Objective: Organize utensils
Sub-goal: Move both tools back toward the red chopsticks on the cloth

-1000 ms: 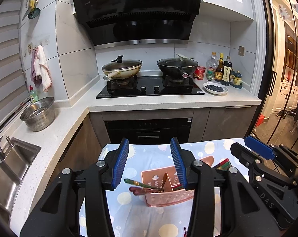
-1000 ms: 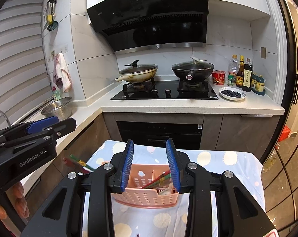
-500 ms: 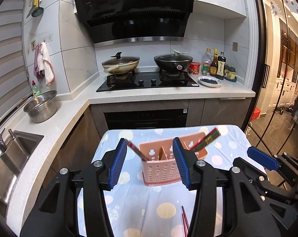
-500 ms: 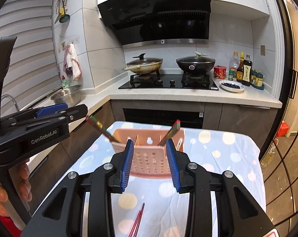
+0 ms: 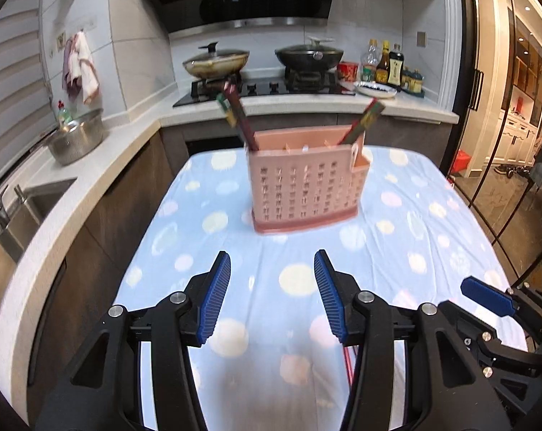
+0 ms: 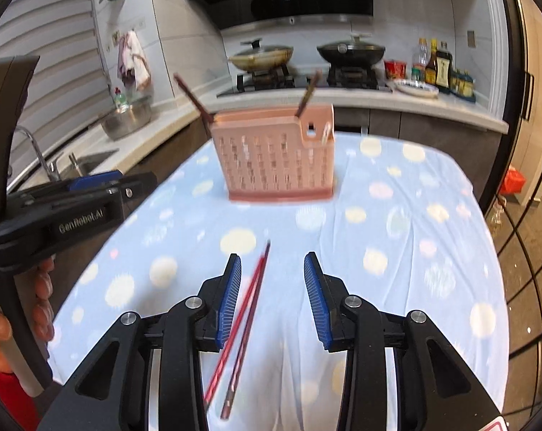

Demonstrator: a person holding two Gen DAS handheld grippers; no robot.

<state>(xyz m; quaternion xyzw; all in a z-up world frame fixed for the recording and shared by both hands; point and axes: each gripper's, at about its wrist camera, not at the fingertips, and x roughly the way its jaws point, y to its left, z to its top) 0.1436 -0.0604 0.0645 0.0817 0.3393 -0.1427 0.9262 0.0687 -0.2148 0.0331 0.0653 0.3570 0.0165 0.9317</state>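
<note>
Kitchen counters and a stove with two lidded pans stand behind a table under a blue dotted cloth [image 5: 407,237]. On it stands a pink utensil holder [image 5: 303,190], upright, with chopsticks [image 5: 235,115] leaning out at both ends. Both grippers point down toward the cloth, side by side. The left gripper [image 5: 272,298] is empty, jaws apart. The right gripper [image 6: 272,298] is opening over a red chopstick pair [image 6: 245,319] lying loose on the cloth just beside its left pad.
</note>
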